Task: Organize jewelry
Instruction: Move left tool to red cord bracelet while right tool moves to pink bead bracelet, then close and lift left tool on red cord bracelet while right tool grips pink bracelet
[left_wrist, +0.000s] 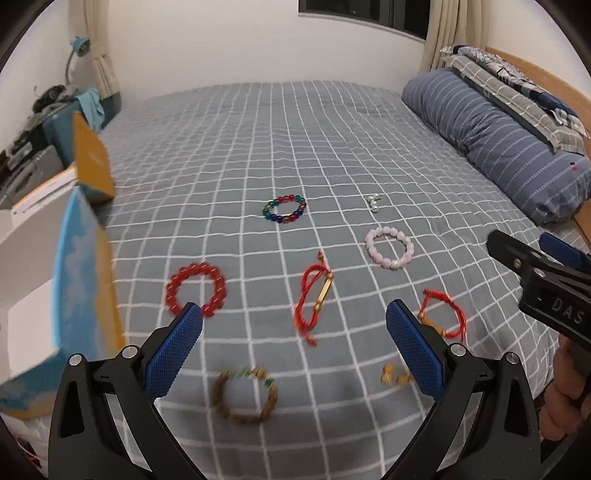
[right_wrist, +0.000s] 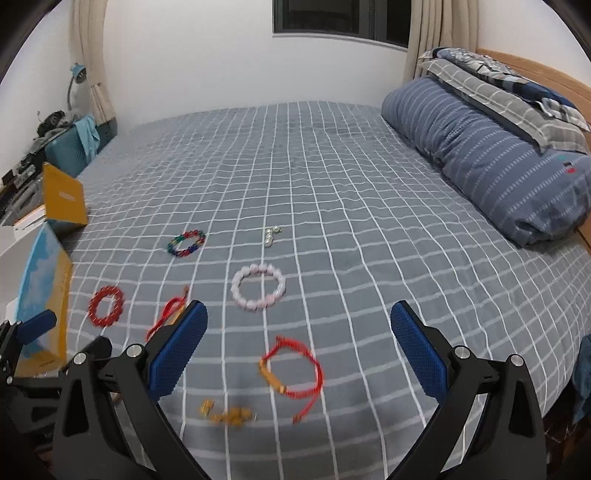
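the jewelry lies scattered on the grey checked bedspread, all of it loose. nearest the right gripper is a red cord bracelet with a gold tube, lying flat, below and between its 2 fingers but touching neither. a small pile of gold pieces sits just beside it toward the camera, and a pink bead bracelet lies farther out, ahead of the finger gap.

under the left gripper a second red cord bracelet with a gold bar lies between the fingers, a red bead bracelet touches the left fingertip in the picture, and a brown bead bracelet lies nearer the camera. a multicoloured bead bracelet and a small pearl piece lie well beyond.

both grippers stand with jaws wide apart and hold nothing.

judged step: approach for a first pick. recommended method: centre 1 piece between the pads, descend vertically, close on the rigid tube or a bead, not on loose cord, and avoid pinching the fabric. the open blue and yellow box at the left bed edge is the probable destination.
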